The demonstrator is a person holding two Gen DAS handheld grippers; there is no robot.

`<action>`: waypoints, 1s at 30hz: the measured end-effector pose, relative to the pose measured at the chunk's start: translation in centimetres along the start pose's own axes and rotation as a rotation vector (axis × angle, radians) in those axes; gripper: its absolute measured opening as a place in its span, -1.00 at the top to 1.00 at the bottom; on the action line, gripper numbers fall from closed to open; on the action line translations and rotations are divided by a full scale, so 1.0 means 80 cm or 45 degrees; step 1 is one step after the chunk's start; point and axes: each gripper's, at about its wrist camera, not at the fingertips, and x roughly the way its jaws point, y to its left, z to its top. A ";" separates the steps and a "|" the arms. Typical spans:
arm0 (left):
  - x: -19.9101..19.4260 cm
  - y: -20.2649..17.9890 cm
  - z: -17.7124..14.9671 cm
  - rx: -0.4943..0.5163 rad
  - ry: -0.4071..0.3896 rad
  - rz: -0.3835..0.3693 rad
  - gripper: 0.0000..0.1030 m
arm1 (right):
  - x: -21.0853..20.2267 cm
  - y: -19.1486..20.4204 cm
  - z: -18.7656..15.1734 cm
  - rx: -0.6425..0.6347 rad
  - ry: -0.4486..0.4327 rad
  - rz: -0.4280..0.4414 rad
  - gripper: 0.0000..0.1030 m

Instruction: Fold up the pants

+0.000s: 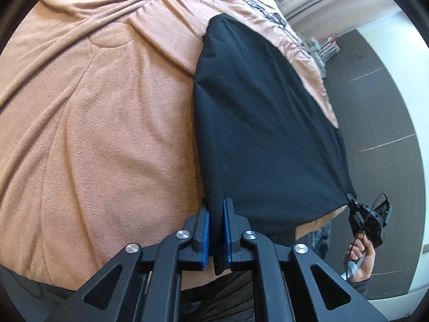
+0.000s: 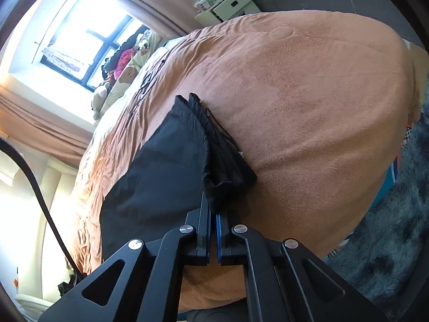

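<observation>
Black pants (image 1: 268, 123) lie flat on an orange-brown blanket (image 1: 93, 134) that covers a bed. In the left wrist view my left gripper (image 1: 216, 209) is shut on the pants' near edge, with black cloth filling the gap between its blue pads (image 1: 206, 230). At the right end of that same edge, my right gripper (image 1: 351, 199) pinches the other corner, held by a hand (image 1: 360, 260). The right wrist view shows my right gripper (image 2: 214, 209) shut on a bunched corner of the pants (image 2: 161, 166), where a ribbed band (image 2: 225, 150) is folded over.
Plush toys (image 2: 128, 61) and pillows sit by a bright window (image 2: 80, 35) at the bed's far end. A white storage box (image 2: 230, 5) stands beyond the bed. A shaggy grey rug (image 2: 388, 241) covers the floor beside it. A black cable (image 2: 34, 187) hangs at the left.
</observation>
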 end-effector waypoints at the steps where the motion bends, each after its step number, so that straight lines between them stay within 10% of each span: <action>1: 0.002 0.002 0.001 -0.004 0.008 -0.006 0.76 | 0.002 -0.002 -0.001 0.007 0.013 0.000 1.00; 5: 0.009 0.008 0.011 -0.028 0.008 -0.034 0.24 | 0.002 -0.008 0.000 0.037 0.023 0.025 0.78; 9: 0.015 0.009 0.021 -0.044 -0.001 -0.055 0.19 | 0.000 -0.004 -0.004 0.037 0.006 0.076 -0.23; 25: 0.035 0.013 0.080 -0.067 -0.045 -0.137 0.19 | 0.072 -0.028 0.008 0.137 -0.003 0.171 -0.22; 30: 0.040 0.012 0.099 -0.068 -0.058 -0.176 0.20 | 0.077 -0.030 -0.002 0.156 -0.026 0.150 0.10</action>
